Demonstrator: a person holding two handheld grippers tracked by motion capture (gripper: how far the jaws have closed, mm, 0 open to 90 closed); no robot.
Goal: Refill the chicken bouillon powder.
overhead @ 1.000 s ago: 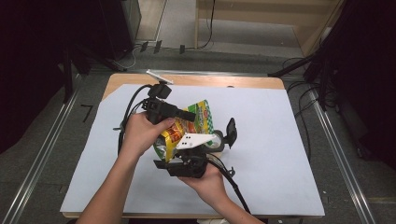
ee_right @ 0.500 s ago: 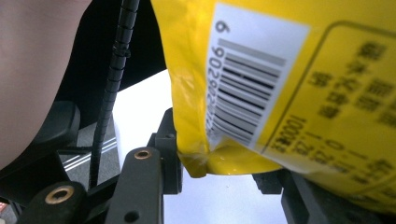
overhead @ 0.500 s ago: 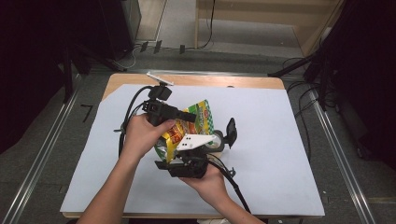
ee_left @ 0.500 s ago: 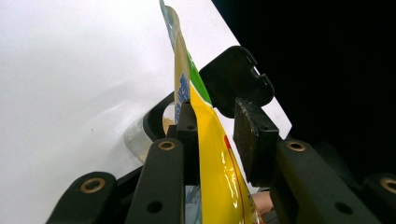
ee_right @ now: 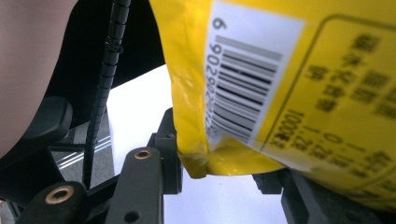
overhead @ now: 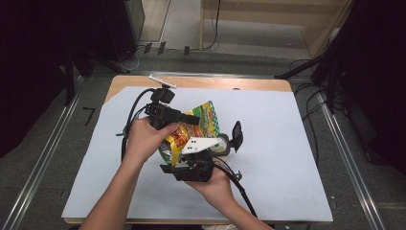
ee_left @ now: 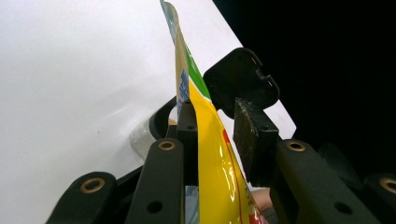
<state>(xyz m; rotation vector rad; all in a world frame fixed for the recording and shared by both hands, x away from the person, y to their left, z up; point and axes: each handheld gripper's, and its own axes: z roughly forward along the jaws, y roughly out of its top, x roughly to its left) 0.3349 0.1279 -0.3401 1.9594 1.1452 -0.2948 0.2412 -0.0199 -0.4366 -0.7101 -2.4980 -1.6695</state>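
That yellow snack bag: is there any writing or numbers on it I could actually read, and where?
"6" then "902...": start of the number beside the barcode on the white label of the yellow bag; the remaining digits are too blurred to be sure of.
"1000": sideways in the framed print, a doubtful reading.
Other framed characters: too blurred to read.
Front of the bag in the high view: too small to read.

Even overhead light floods the white worktop (overhead: 287,143) in the soft, slightly grainy high view while the surrounding room falls to black, glare streaks the glossy yellow bag (ee_left: 212,163) in the left gripper view, and the close-up barcode in the right gripper view blurs.
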